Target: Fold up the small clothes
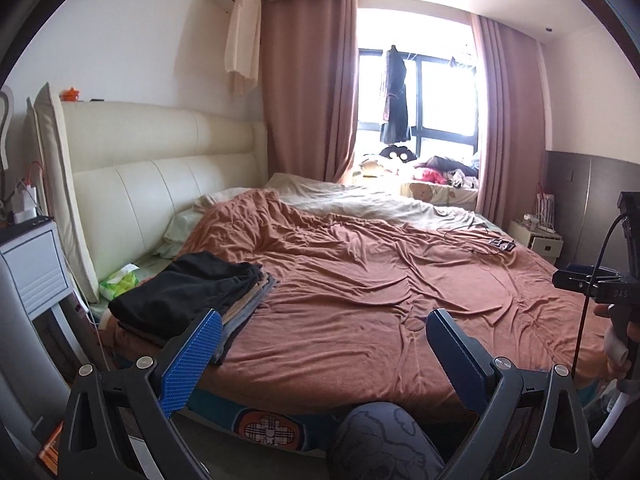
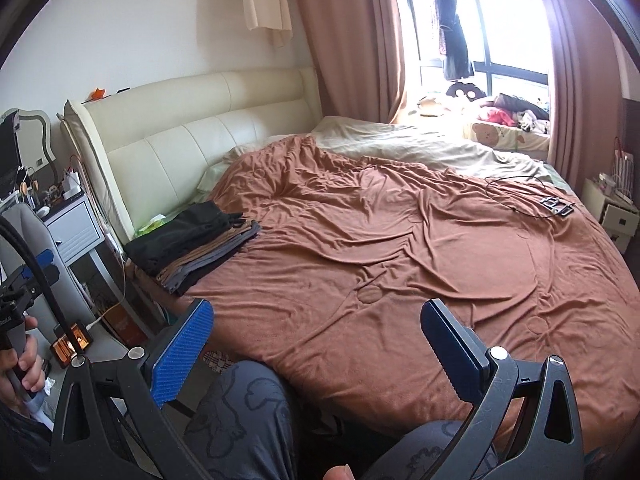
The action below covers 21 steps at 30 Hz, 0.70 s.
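Nightstand (image 1: pixel 34 268) far left, then folded clothes stack (image 1: pixel 188 296) at bed's (image 1: pixel 360 280) left edge near headboard. My left tongs (image 1: pixel 324 330) and right tongs (image 2: pixel 316 320) both wide, empty. My knees block foreground. Only right view shows mirror (image 2: pixel 38 128).

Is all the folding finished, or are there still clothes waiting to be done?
Done: a neat stack of folded clothes sits at the bed's near-left corner by the headboard. In hand: nothing; the left gripper and right gripper are both open and empty above the brown cover. Left: no loose garment lies on the bed; the mixed pile by the window may or may not belong to the job.
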Tool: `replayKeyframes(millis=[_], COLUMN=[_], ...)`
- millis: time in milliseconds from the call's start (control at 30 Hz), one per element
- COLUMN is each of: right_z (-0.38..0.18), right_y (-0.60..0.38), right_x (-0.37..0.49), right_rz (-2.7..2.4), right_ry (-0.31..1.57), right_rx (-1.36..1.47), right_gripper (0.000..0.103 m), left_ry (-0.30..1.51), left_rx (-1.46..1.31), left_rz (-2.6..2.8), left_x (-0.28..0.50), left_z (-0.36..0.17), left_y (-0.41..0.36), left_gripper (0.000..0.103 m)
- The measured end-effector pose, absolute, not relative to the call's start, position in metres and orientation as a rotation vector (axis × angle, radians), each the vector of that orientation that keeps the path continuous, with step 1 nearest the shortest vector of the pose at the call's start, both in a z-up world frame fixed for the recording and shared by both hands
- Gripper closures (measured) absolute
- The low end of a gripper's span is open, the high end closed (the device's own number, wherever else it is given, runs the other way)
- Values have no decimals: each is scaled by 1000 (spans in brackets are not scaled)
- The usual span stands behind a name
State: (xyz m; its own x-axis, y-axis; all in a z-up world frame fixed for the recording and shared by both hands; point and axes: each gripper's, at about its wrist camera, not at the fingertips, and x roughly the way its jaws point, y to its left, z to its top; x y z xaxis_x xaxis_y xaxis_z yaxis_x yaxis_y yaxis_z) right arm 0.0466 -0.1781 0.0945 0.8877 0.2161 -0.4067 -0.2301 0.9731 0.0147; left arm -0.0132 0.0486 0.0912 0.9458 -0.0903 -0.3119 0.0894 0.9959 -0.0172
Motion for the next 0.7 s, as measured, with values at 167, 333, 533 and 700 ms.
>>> replayKeyframes(millis=[167,333,533,700], right_z=[74,55,43,33], right_y=[-186,-187,-183,-185], right_x=[24,6,-11,-20], right_rz=[193,186,160,156], right_ry=[394,381,352,348], right_rx=[-30,-35,-49,-34], right_gripper=[0,0,0,0], left_ry=[305,298,284,304], left_rx=[6,14,19,-8], left_rz=[-121,-135,-133,-134], left_x=[-37,-56,-74,-76], left_z=[78,62,47,37], left_y=[28,14,6,7], left_gripper=[0,0,0,0])
